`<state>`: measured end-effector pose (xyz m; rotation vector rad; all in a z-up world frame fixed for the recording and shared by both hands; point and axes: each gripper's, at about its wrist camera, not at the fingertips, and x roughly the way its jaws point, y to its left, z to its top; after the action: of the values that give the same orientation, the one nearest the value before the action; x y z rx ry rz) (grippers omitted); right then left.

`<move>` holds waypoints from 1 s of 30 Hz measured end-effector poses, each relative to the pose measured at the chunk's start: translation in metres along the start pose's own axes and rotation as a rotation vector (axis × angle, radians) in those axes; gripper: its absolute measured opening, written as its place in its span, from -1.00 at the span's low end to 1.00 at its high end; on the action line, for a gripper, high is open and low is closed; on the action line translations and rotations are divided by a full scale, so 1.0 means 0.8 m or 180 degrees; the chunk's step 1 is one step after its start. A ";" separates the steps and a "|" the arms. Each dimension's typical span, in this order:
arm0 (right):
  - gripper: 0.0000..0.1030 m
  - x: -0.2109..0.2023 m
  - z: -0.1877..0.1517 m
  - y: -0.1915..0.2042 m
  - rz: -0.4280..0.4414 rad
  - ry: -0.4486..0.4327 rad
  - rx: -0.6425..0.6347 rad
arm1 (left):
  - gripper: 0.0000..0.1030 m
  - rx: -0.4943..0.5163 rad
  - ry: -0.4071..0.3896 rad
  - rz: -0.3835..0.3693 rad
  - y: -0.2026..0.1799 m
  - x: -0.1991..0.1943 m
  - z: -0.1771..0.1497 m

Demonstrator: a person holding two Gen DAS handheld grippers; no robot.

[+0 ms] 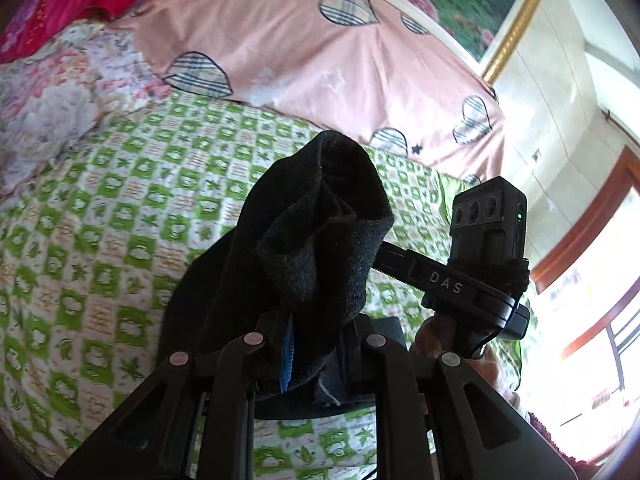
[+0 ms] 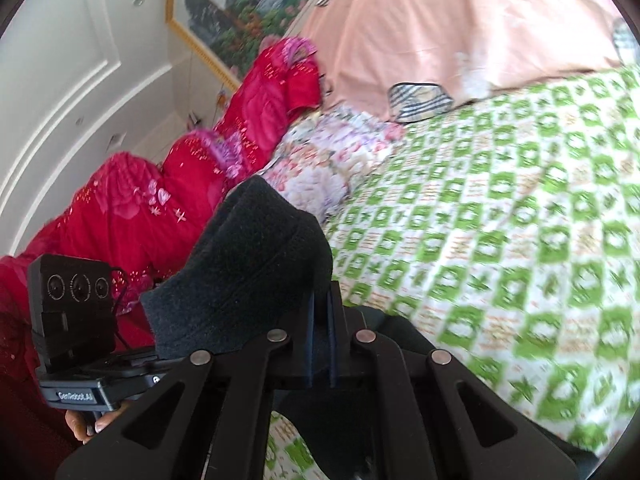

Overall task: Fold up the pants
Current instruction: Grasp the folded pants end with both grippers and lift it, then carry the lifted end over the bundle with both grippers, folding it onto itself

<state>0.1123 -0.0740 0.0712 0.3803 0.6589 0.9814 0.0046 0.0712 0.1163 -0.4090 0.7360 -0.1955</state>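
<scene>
left claw [image 1: 308, 344]: nearly closed, its jaws pinch a bunch of the black pants [image 1: 316, 216], cloth stands up above the fingers.
right claw [image 2: 320, 340]: fully closed on another part of the pants [image 2: 256, 280], raised over the bed.
open room: green checked sheet [image 2: 500, 220] lies wide and bare ahead; pink pillow [image 1: 320, 52] at far edge, red quilt [image 2: 132, 216] beside the wall.
hidden: fingertips covered by cloth; lower pants cut off by the frame; right view is blurred.
</scene>
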 end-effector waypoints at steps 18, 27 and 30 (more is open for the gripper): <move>-0.88 -0.076 -0.056 -0.076 -0.0349 -0.0185 0.0392 | -0.68 0.0530 0.0610 -0.0059 -0.079 0.102 -0.063; -0.88 -0.127 -0.076 -0.107 -0.0680 -0.0419 0.0689 | -0.67 0.0564 0.0822 -0.0047 -0.078 0.138 -0.086; -0.88 -0.138 -0.081 -0.106 -0.0760 -0.0469 0.0713 | -0.63 0.0622 0.0832 -0.0063 -0.084 0.140 -0.087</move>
<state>0.0804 -0.2117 0.0116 0.5522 0.6649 0.6479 0.0362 -0.0452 0.0303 -0.2061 0.9605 -0.3410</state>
